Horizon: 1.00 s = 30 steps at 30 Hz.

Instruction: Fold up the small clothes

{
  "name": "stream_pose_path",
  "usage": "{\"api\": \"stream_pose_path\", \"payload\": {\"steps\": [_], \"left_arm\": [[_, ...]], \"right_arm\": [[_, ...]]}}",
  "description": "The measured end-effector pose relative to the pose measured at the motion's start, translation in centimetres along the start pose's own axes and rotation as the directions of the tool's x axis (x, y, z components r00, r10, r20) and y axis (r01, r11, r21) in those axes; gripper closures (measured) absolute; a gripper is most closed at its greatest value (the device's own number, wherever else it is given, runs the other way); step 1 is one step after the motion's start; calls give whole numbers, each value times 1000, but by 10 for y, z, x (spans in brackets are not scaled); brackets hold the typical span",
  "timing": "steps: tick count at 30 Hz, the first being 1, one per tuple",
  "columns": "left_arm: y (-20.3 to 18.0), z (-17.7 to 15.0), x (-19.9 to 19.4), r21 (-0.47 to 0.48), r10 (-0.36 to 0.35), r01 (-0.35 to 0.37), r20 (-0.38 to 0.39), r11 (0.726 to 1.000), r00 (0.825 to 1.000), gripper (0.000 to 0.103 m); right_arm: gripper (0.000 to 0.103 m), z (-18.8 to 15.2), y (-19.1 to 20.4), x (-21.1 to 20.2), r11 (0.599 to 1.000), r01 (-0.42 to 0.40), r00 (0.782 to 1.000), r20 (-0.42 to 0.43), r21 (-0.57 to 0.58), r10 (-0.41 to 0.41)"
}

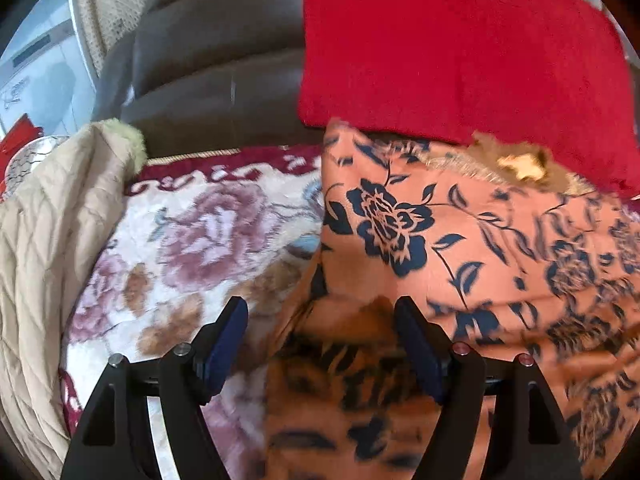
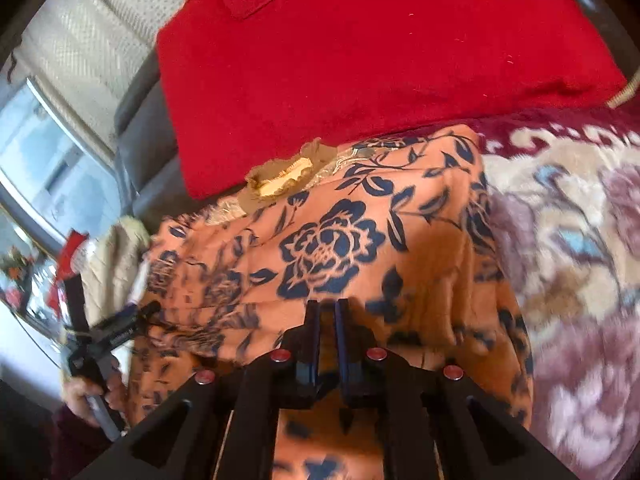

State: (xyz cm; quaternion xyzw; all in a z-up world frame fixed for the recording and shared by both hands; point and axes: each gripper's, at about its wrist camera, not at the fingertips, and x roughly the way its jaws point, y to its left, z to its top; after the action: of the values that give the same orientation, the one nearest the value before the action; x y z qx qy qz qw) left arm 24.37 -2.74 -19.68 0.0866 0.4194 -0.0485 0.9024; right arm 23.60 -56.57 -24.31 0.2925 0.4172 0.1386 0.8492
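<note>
Right gripper (image 2: 328,312) pinches the orange floral garment (image 2: 332,240), left gripper (image 1: 320,320) gapes beside its edge — best to grab that edge first, then fold evenly.

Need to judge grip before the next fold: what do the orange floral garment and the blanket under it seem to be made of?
The orange floral garment looks like thin woven cloth, matte and smooth: it creases in fine soft folds. The floral blanket looks like thick plush fleece, with a fuzzy pile that blurs its rose pattern. The red cloth behind appears felt-like or brushed, though that is less certain.
</note>
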Motion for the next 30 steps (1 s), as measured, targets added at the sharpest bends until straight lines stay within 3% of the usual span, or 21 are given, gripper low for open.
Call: {"api": "stream_pose_path", "payload": {"steps": [2,4,5,6,8,14,18,23,27,30], "left_arm": [[10,-15,-18,12,-4,3,29,1000,1000,27],[17,-28,-33,15,-18,18,44,1000,999,26],[23,-39,-45,19,-24,23,56,1000,998,26],[28,-51,-56,16,-26,25,61,1000,998,26],[44,-75,-70,-11,-49,50,48,999,998,25],[75,-156,-100,-73,-122,117,-68,990,990,25],[76,-199,-100,-73,-164,153,-175,986,971,25],[85,-210,-88,-170,-218,186,-196,968,956,26],[85,-209,-85,-208,-273,234,-185,950,944,48],[79,-208,-76,-212,-302,257,-213,943,929,49]], "right_arm": [[83,-11,3,-21,1000,-17,999,44,-13,18],[62,-25,4,-42,999,-29,997,70,-19,30],[34,-32,6,-51,999,-38,996,76,-10,39],[21,-43,4,-63,999,-50,994,100,7,49],[21,-65,1,-87,999,-38,991,126,20,36],[21,-125,-6,-134,999,20,1000,0,32,-20],[21,-155,-21,-145,990,128,989,-85,58,-123],[21,-184,-48,-137,977,171,976,-160,126,-150],[21,-203,-60,-114,967,174,965,-227,184,-131],[23,-214,-58,-97,967,172,960,-252,190,-121]]}}
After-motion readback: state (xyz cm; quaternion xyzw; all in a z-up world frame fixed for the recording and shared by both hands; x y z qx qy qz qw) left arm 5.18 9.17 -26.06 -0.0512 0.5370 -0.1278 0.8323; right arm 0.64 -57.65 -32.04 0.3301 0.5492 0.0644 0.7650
